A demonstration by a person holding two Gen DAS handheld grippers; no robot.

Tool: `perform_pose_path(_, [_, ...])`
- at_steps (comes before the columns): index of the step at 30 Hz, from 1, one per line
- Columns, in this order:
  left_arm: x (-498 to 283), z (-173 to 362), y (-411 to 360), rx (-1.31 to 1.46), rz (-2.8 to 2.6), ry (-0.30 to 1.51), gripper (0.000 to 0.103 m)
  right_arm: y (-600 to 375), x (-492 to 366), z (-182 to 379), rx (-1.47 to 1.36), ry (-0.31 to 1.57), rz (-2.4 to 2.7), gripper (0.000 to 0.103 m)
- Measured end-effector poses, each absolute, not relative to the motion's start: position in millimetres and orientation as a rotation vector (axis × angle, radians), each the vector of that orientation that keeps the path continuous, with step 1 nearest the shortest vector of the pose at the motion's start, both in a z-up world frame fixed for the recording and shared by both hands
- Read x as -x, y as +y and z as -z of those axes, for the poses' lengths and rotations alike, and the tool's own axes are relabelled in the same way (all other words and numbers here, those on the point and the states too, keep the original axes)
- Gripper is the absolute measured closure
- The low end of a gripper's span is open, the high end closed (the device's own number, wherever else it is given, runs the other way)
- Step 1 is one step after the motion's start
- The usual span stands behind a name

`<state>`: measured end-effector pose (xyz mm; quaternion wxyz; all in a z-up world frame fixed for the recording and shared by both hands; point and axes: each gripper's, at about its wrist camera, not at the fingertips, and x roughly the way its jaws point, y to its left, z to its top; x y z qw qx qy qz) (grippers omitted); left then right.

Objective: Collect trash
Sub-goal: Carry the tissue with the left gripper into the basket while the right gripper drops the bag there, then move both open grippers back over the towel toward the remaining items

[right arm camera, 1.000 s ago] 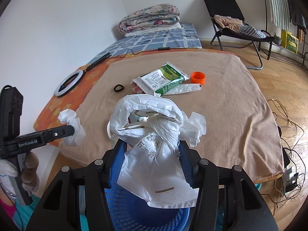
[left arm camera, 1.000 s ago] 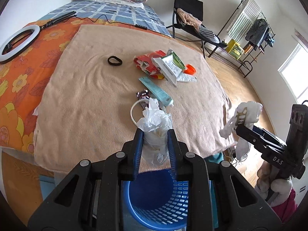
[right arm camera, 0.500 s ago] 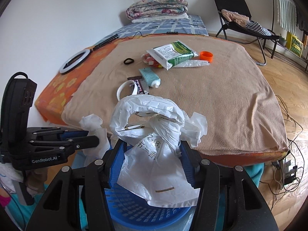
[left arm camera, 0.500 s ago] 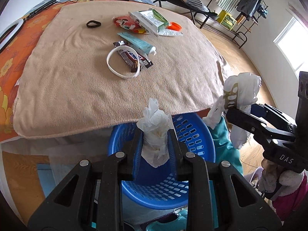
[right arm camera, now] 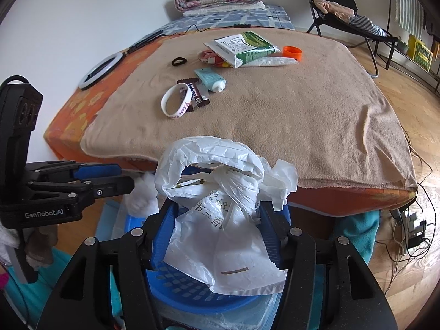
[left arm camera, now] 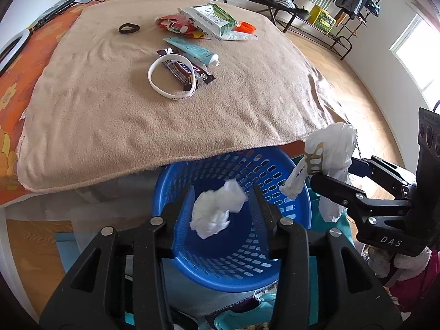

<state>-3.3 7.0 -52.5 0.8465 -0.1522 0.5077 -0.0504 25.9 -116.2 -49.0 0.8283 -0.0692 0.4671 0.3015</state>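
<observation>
Left wrist view: left gripper (left arm camera: 221,203) sits w/ jaws spread over the blue basket (left arm camera: 297,200), which stands on the floor just below the bed edge. The crumpled tissue (left arm camera: 217,211) is between the fingers but looks loose, not pinched; it seems to be in the air above the basket's inside. Judgement: drop-off step, tissue being let go into the basket. The right gripper comes in from the right side, clamped on the white plastic bag (left arm camera: 330,151), at the basket's far-right rim.

On the beige blanket (left arm camera: 247,115), well apart from the basket: white wristband (left arm camera: 154,82) lying over a candy wrapper (left arm camera: 187,68), teal tube (left arm camera: 192,51) just beside, green-white pouch (left arm camera: 211,19), red wrapper (left arm camera: 173,24), orange cap (left arm camera: 246,27), black hair tie (left arm camera: 128,28).

Right wrist view: right gripper (right arm camera: 218,236) has its jaws closed on the plastic bag, knotted top above the fingers, lower part hanging over the basket. Left gripper shows at left, beside the basket, tissue just off its tips.

Next, prob.: right needs to get the bag fully over the opening, then release. The two tools are close tog. at the rim, so they could bump. The bag is bulky and could catch on the rim. Then back to the blanket for wrappers; wristband lies across one, so that pick needs care.
</observation>
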Motion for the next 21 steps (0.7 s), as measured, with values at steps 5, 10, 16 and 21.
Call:
perform_pose_path(5, [1, 52, 9, 0.322, 0.095, 1.07, 0.052, -118, -26, 49, 0.153, 0.994, -0.618, 0.03])
perform_pose_path(10, [-1, 51, 14, 0.336, 0.076, 1.065, 0.049, -118, -27, 48, 0.168, 0.993, -0.604, 0.028])
perform_pose_path(16, [-2, 48, 20, 0.348, 0.059, 1.051, 0.042, -118, -27, 48, 0.174, 0.995, -0.592, 0.027])
perform_pose_path(21, [-6, 47, 23, 0.355, 0.049, 1.046, 0.042, -117, -28, 47, 0.184, 0.993, -0.589, 0.027])
